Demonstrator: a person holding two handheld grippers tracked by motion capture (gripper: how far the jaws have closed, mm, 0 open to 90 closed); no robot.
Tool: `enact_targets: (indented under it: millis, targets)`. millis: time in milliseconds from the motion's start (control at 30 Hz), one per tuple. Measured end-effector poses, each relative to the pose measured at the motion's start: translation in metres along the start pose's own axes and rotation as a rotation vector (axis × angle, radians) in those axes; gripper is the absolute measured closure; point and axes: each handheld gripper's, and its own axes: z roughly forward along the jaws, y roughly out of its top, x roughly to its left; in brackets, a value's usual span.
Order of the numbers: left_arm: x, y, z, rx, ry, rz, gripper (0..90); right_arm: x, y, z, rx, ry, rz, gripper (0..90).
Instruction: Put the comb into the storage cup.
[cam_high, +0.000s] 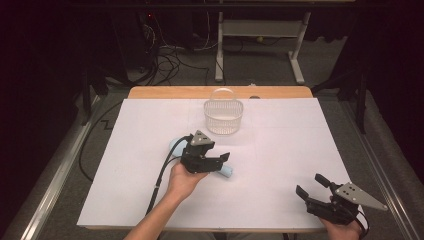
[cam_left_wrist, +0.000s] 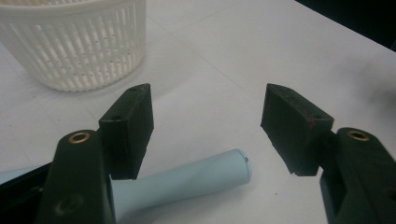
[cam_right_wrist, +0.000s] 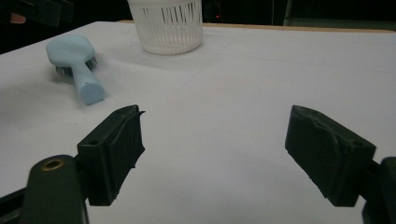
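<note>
1. Pale blue plastic is what we see first: a hairbrush (cam_right_wrist: 76, 65) lies on the white table cover (cam_high: 280, 150), bristles down, its handle end pointing toward the near edge.
2. In the high view our left gripper (cam_high: 220, 161) sits right over the brush handle, held in the left hand (cam_high: 182, 179).
3. In the left gripper view the handle (cam_left_wrist: 187, 179) lies below and between the jaws, which stand apart; the pads do not press on it, so nothing is grasped.
4. Our right gripper (cam_high: 311, 185) rests near the front right corner, well apart from the brush, jaws spread wide with only bare cover between them.
5. A white slatted basket (cam_high: 223, 116) stands upright beyond the brush, near the table's far edge.
</note>
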Motion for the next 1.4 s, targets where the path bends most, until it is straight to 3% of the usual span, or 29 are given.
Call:
enact_targets:
  millis: [67, 133, 367, 400, 600, 867, 1400]
  targets:
    - [-0.001, 0.001, 0.001, 0.016, -0.002, 0.004, 33.7, 0.0, 0.0, 0.0, 0.0, 0.0, -0.001, 19.4]
    - [-0.002, 0.005, 0.006, 0.07, 0.011, 0.016, 36.1, 0.0, 0.0, 0.0, 0.0, 0.0, -0.002, 19.4]
    - [0.002, 0.013, 0.014, 0.141, 0.01, -0.008, 39.0, 0.0, 0.0, 0.0, 0.0, 0.0, -0.002, 19.4]
    - [0.003, 0.016, 0.017, 0.173, 0.021, -0.006, 42.0, 0.0, 0.0, 0.0, 0.001, 0.0, -0.004, 19.5]
    - [0.002, 0.022, 0.027, 0.241, 0.026, -0.007, 44.6, 0.0, 0.0, 0.0, 0.003, 0.001, -0.005, 19.6]
    - [0.004, 0.024, 0.04, 0.319, 0.037, -0.009, 55.7, 0.0, 0.0, 0.001, 0.003, 0.003, -0.007, 19.6]
    - [0.001, 0.023, 0.063, 0.444, -0.023, -0.019, 78.8, 0.001, 0.0, 0.001, 0.009, 0.012, -0.012, 20.1]
